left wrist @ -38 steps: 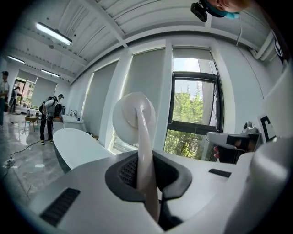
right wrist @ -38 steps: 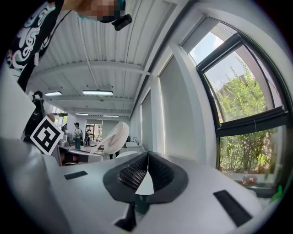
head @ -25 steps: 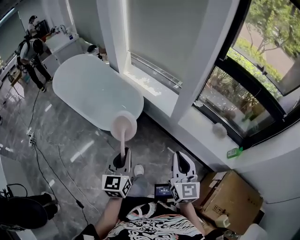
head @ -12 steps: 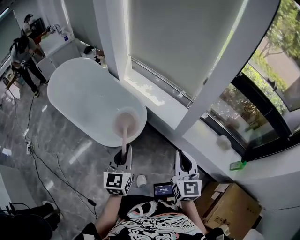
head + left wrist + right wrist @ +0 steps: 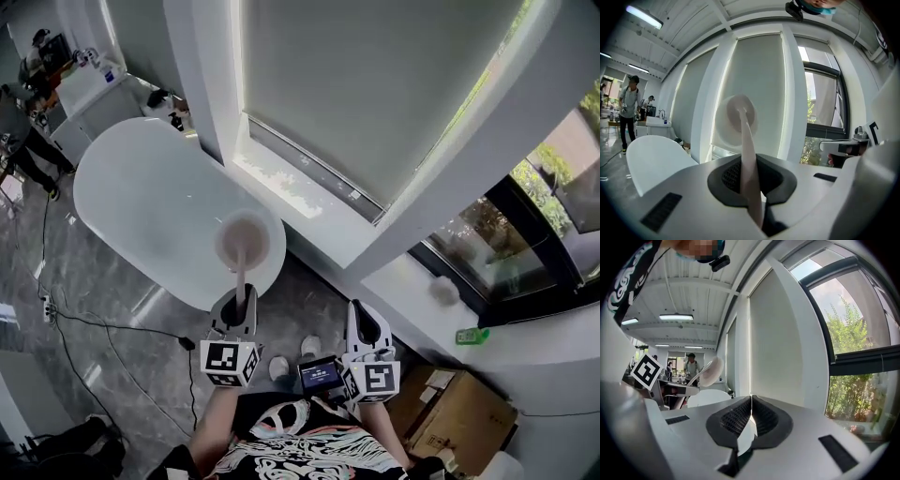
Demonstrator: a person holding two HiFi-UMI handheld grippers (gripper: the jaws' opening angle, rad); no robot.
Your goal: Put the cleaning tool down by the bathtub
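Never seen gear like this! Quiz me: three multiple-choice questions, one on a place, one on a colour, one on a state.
1. In the head view, where does the cleaning tool's round head show? A against the bathtub's near end; B at the picture's right edge; C out of the picture.
2. What colour is the bathtub? A black; B white; C green.
3. How are the right gripper's jaws? A wide open; B shut on the cleaning tool; C shut, empty.
Answers: A, the head overlaps the bathtub's near rim; B, the bathtub is plain white; C, the jaws meet with nothing between.
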